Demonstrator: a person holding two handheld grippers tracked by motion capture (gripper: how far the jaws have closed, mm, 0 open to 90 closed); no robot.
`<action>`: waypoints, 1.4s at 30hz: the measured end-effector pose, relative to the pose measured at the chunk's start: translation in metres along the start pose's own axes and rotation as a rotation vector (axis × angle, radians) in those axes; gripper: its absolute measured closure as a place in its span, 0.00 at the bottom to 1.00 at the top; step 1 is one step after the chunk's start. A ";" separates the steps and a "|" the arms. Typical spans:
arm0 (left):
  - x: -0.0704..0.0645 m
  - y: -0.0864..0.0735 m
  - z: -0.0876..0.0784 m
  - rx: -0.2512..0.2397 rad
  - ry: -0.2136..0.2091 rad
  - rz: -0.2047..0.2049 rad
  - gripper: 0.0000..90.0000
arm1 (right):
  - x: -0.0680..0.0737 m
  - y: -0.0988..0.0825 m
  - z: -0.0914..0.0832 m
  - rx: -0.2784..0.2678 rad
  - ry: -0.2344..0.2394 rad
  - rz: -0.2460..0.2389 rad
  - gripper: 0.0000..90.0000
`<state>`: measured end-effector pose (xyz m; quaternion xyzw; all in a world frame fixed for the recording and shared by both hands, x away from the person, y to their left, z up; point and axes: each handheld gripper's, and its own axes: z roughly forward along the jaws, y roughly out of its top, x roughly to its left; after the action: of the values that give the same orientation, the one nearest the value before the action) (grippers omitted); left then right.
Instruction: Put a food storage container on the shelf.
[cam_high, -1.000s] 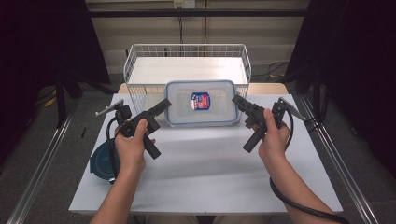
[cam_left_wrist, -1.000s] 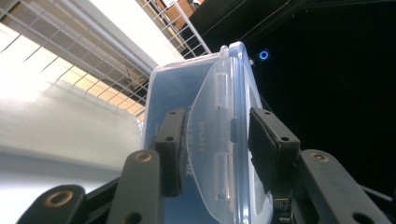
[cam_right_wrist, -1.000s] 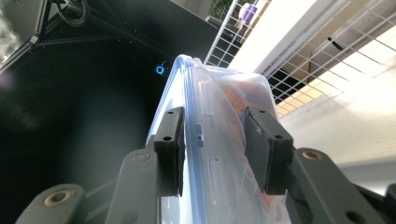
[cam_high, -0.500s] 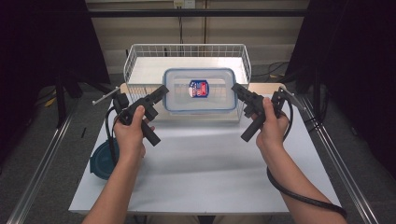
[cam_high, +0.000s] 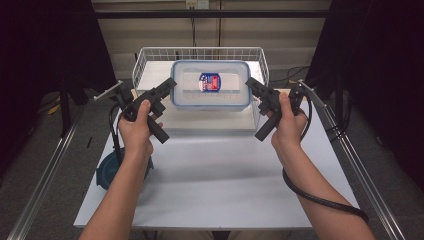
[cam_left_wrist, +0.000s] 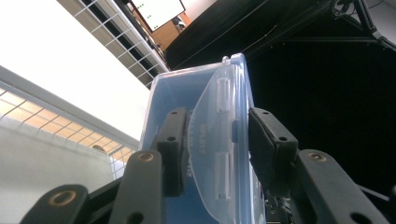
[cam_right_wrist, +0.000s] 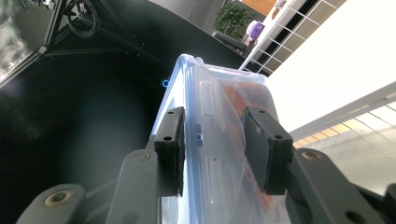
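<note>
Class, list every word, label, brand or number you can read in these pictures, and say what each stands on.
Red and blue label on the lidded container: print too small to read.
Embossed lettering on the container's side flap, left gripper view: blurred, not legible.
Screen with green dots, far off: nothing readable.

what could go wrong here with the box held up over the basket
1. The plastic box is held just by its two short ends, the left gripper and right gripper each clamping an end clip; if one slips, it may drop.
2. It hangs above the wire basket; lowered off-centre, it could catch the rim.
</note>
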<state>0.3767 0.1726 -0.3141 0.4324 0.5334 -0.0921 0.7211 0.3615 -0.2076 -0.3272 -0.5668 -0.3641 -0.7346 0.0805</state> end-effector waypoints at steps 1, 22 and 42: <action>-0.001 0.003 0.001 0.001 -0.005 -0.001 0.66 | 0.001 0.001 0.002 -0.002 0.003 -0.002 0.67; -0.001 0.030 0.023 -0.040 -0.016 -0.003 0.67 | 0.008 0.020 0.031 -0.029 0.003 0.005 0.67; 0.026 0.054 0.048 -0.056 0.023 -0.036 0.66 | -0.001 0.032 0.067 -0.029 -0.049 0.005 0.67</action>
<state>0.4531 0.1795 -0.3050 0.4032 0.5517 -0.0852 0.7251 0.4305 -0.1895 -0.3072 -0.5866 -0.3536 -0.7257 0.0653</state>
